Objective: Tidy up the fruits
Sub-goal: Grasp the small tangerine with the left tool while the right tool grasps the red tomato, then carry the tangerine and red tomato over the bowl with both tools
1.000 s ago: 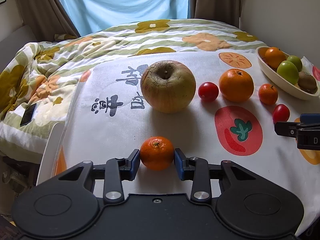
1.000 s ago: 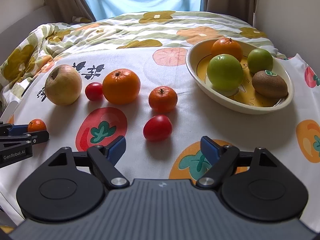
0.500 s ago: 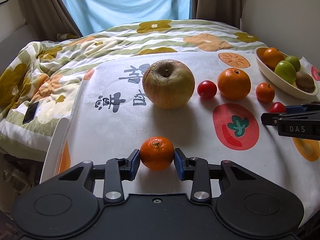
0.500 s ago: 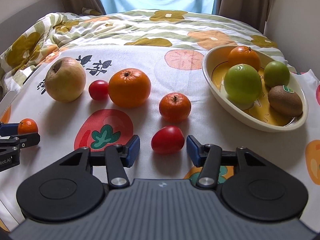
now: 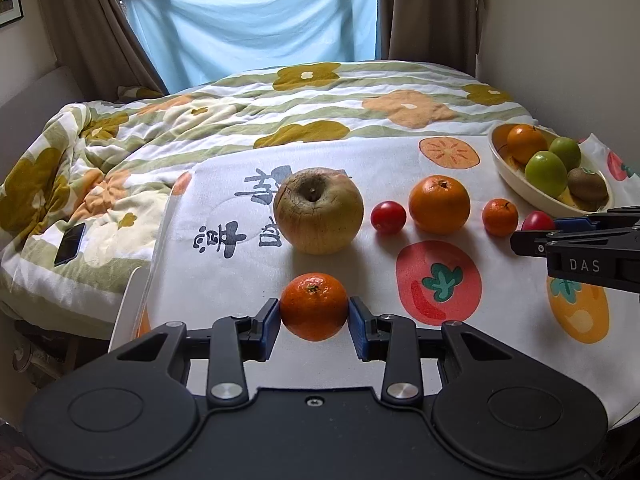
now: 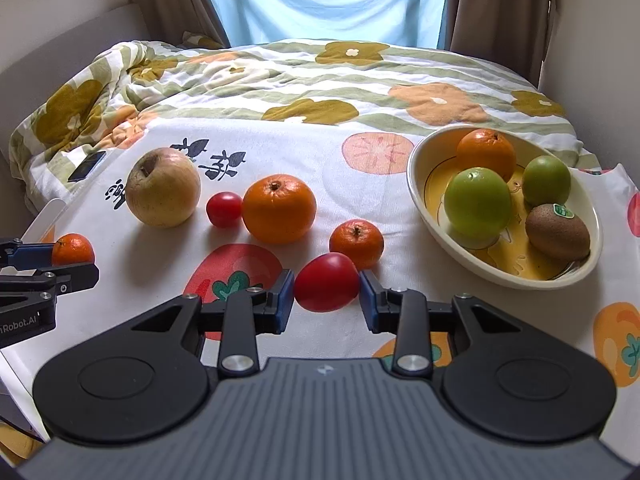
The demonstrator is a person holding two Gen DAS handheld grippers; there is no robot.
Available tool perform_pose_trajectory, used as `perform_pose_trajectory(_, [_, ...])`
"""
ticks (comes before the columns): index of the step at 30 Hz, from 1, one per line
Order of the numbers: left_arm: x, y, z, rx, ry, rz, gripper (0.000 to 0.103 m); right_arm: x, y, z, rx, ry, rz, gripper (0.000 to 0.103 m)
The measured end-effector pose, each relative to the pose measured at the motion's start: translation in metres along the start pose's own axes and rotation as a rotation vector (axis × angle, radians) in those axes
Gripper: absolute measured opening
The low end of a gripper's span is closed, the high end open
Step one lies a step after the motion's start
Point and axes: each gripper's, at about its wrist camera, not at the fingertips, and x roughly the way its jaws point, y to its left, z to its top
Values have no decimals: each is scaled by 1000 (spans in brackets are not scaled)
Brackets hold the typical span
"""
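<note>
Gripping a small mandarin point(image 5: 313, 306) low in the centre of the left wrist view, left gripper point(image 5: 313, 318) with both blue fingers point(image 5: 269, 323) pressed against the fruit's sides. Clamped on a red tomato point(image 6: 327, 282) low in the centre of the right wrist view, right gripper point(image 6: 327, 300) with a blue pad against each flank of it. Seems raised slightly off the printed cloth point(image 6: 280, 148), that tomato, though hard to tell from this angle.

Lying loose on the cloth, left to right across the middle of the right wrist view: a large yellowish apple point(image 6: 163, 187), a small round tomato point(image 6: 224, 209), a big orange point(image 6: 279, 208), and a second mandarin point(image 6: 356, 243) just behind the gripped tomato. Standing at the right of that frame, a cream oval bowl point(image 6: 416, 176) holding an orange point(image 6: 485, 153) at the back, a large green fruit point(image 6: 477, 203) in front of it, a smaller green fruit point(image 6: 546, 180) to the right, and a kiwi point(image 6: 557, 232) with a sticker nearest the right rim.

Spread over a tabletop, the cloth, printed with fruit pictures and dark characters. Beyond it, a floral quilt point(image 5: 280, 112) on a bed, with a dark phone point(image 5: 70, 243) resting on it at the left edge of the left wrist view. Hanging at the top of both frames, a pale blue sheet point(image 5: 256, 24) between brown curtains point(image 5: 424, 12).
</note>
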Motion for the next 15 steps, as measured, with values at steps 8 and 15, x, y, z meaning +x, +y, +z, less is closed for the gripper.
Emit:
perform_pose_trajectory(8, [-21,-27,25,55,-38,-41,40,-39,-19,14,43,-40,2,50])
perform_pose_trajectory(15, [-30,-70,52,77,-74,-64,40,-66,-56,25,49,-54,14,50])
